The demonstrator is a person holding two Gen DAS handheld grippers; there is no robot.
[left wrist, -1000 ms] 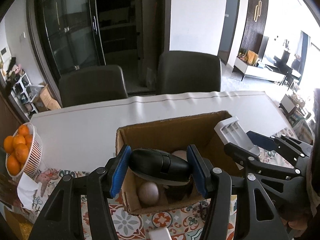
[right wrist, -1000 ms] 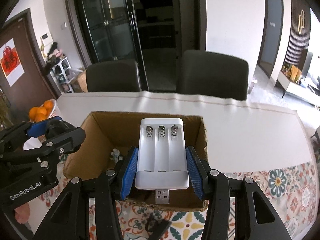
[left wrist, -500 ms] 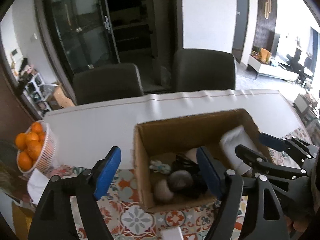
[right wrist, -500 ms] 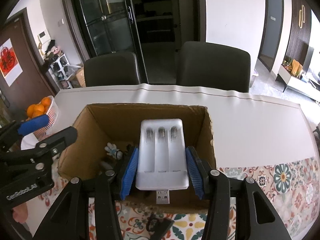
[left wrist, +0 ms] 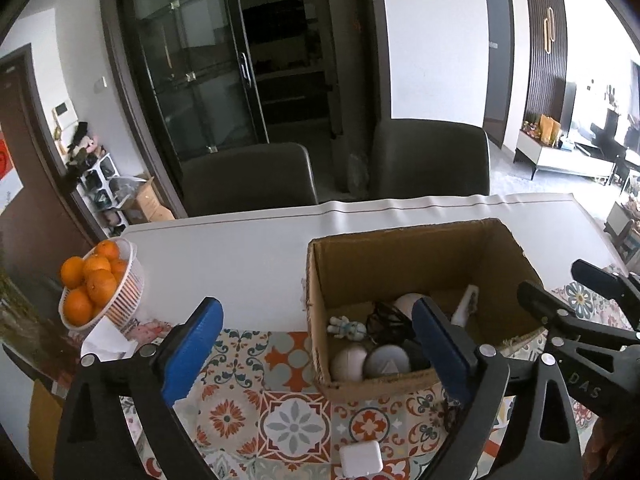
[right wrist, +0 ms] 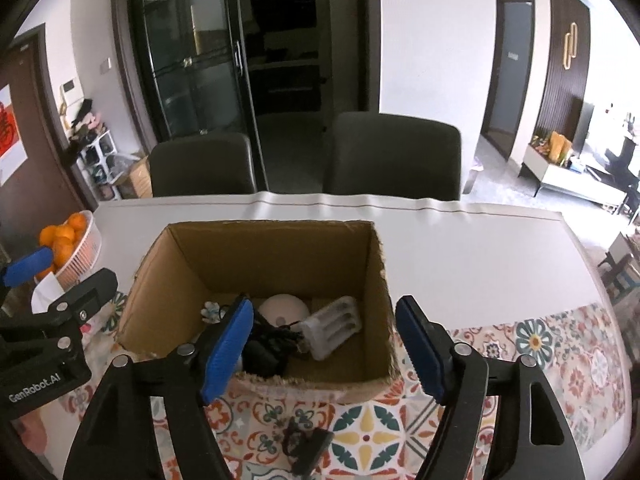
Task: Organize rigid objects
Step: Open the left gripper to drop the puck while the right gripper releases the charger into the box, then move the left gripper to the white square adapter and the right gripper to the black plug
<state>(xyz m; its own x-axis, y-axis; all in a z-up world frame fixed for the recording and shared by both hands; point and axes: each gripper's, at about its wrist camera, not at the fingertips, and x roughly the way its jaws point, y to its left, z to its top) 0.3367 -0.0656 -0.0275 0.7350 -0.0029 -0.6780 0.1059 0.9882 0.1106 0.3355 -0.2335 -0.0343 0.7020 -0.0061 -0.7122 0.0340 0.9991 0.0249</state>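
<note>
Your box (right wrist: 264,256) is brown cardboard with an open top and rough, frayed edges. It sits on the table (right wrist: 460,248), half on the white cover and half on the flowery cloth (right wrist: 372,436). Inside lies the white charger (right wrist: 334,330), tilted against the right wall with its three slots facing up. Next to it are a white round thing (right wrist: 282,308), a black tangle (right wrist: 266,344), two balls (left wrist: 350,362) and a tiny toy man (left wrist: 346,327).

A second ago your right tongs (right wrist: 324,346) squeezed the charger above the box. Now they are spread wide with nothing in them, and the charger is down in the box. Your left tongs (left wrist: 316,350) held a black mouse a second ago; now they too are wide apart and hold nothing, and have pulled back to the left of the box.

The box walls stand tall around the things. The white cover behind the box is bare. A basket of oranges (left wrist: 100,284) stands near the left table edge. A small white block (left wrist: 360,458) and a black piece (right wrist: 306,446) lie on the cloth just in front of the box.
</note>
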